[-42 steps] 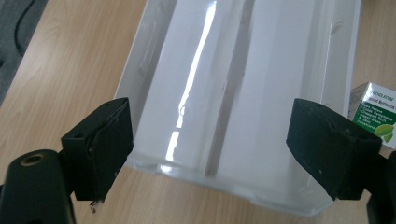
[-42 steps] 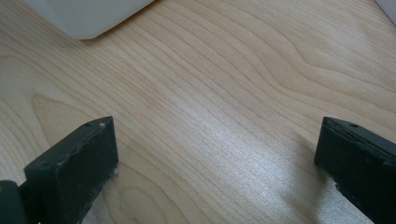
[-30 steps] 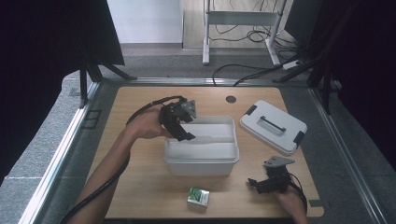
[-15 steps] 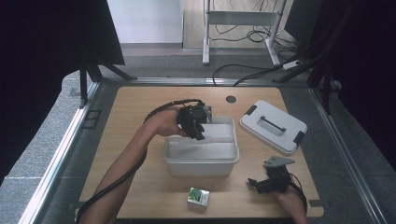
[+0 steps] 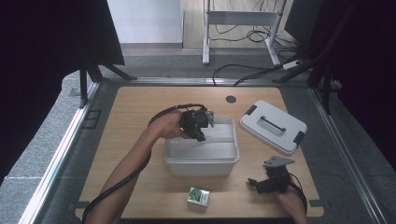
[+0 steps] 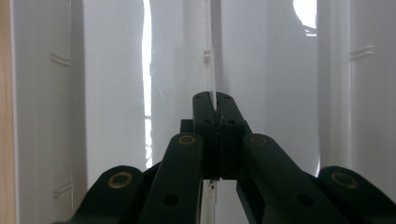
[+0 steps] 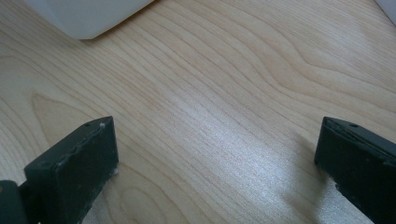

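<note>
Over the far left corner of the white bin (image 5: 201,156), the left gripper (image 5: 201,135) is pinching a thin clear divider (image 6: 211,70).

Its jaws have just been closing and are now pressing together on the divider's upper edge, which is running straight ahead of the tips between the bin's glossy walls. Near the table's (image 5: 135,107) front edge, the right gripper (image 5: 254,183) is lying low with its jaws spread wide and holding nothing, bare wood showing between them; a small green box (image 5: 198,196) is sitting to its left, and the bin's lid (image 5: 273,126) is lying beyond it.
</note>
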Motion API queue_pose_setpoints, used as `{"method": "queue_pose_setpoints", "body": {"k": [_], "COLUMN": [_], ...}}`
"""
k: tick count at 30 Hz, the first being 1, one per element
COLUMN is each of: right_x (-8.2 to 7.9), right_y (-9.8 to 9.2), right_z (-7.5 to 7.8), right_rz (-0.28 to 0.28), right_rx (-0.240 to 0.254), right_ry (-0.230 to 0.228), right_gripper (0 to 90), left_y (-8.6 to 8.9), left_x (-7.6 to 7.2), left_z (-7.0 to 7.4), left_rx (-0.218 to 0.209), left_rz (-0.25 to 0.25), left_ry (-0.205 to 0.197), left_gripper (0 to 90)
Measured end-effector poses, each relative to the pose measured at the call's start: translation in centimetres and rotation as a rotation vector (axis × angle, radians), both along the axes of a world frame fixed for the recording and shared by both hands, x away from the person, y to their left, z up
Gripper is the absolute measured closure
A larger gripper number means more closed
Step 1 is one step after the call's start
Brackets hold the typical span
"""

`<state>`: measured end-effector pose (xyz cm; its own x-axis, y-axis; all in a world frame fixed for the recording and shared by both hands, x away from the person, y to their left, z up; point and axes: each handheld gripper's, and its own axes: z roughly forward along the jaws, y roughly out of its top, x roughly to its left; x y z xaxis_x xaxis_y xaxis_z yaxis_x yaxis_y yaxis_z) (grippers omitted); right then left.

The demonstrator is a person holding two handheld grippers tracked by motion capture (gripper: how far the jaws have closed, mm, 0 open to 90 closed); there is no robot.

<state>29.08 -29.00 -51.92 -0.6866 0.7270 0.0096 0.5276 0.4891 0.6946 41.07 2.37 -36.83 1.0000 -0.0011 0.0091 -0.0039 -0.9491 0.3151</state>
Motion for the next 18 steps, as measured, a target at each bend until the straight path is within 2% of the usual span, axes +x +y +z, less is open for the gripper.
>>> {"method": "queue_pose_setpoints", "body": {"k": [7,12,17,18], "right_x": [0.0,0.0,0.0,0.0], "right_y": [0.0,0.0,0.0,0.0], "right_z": [0.0,0.0,0.0,0.0], "right_rz": [0.000,0.000,-0.001,-0.002], "right_rx": [0.000,0.000,0.000,0.001], "right_ry": [0.000,0.000,0.002,0.003], "right_gripper": [0.0,0.0,0.0,0.0], "left_y": [0.2,0.0,0.2,0.3], "left_x": [0.2,0.2,0.1,0.0], "left_z": [0.2,0.7,1.9,2.2], "left_rx": [-0.016,-0.004,-0.033,-0.049], "left_rz": [0.004,-0.003,-0.001,0.004], "left_ry": [0.005,0.002,-0.003,-0.005], "left_gripper": [89.3,89.2,89.3,89.2]}}
